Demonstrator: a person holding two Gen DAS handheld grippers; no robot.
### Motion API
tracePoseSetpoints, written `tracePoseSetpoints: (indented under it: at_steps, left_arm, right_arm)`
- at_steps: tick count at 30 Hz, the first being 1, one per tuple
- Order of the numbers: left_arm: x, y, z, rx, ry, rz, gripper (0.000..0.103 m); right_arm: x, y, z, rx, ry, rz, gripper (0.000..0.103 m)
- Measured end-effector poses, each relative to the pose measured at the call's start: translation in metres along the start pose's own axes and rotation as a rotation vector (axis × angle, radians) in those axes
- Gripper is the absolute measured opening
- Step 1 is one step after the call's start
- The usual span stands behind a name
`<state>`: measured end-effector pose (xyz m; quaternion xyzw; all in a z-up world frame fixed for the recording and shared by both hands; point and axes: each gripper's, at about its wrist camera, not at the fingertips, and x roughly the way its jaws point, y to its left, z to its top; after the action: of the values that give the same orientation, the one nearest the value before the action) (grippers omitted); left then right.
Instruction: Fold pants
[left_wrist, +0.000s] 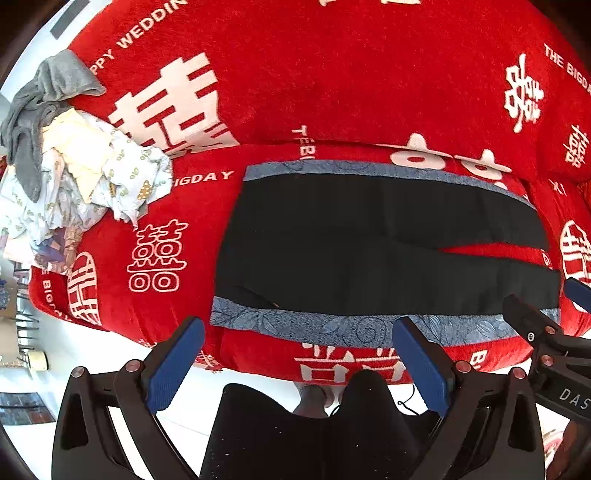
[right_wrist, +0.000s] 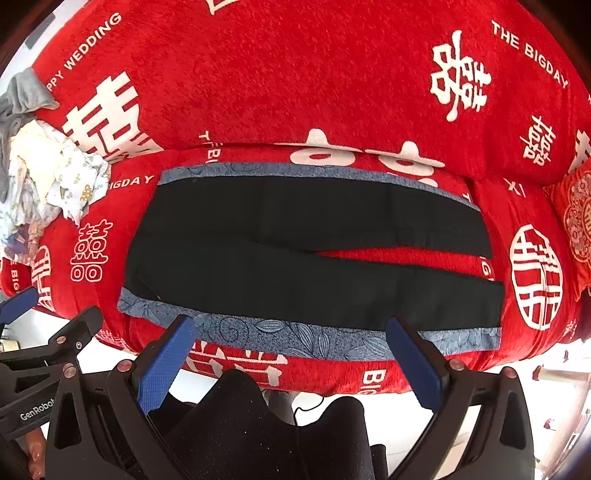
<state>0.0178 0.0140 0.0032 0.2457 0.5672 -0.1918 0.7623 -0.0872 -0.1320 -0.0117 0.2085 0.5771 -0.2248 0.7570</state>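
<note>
Pants (left_wrist: 369, 251) lie flat beyond both spread claws (left_wrist: 299, 328), untouched.

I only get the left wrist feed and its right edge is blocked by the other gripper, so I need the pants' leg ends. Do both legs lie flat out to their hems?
Observer: Yes. In the right wrist view both legs of the black pants end in flat hems, split by a red gap.
Operator: Anything beside the hems?
Observer: A red patterned cushion lies further right, apart from the pants.
Operator: Is the right gripper holding anything?
Observer: No. The right gripper is open and empty, above the near blue-trimmed edge.
</note>
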Motion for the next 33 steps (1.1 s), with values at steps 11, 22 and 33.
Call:
tracePoseSetpoints:
  at_steps: [11, 22, 33]
  left_arm:
    - [-0.001, -0.002, 0.004, -0.007, -0.007, -0.017, 0.102]
    - [0.001, 0.003, 0.004, -0.019, -0.005, -0.023, 0.102]
    - [0.011, 0.023, 0.017, 0.011, -0.042, -0.065, 0.102]
  right_arm:
    - [-0.003, -0.003, 0.006, -0.003, -0.014, -0.001, 0.103]
    - [0.0, -0.006, 0.007, 0.012, -0.005, -0.003, 0.103]
    - [-0.001, 0.006, 0.016, 0.056, -0.034, -0.034, 0.103]
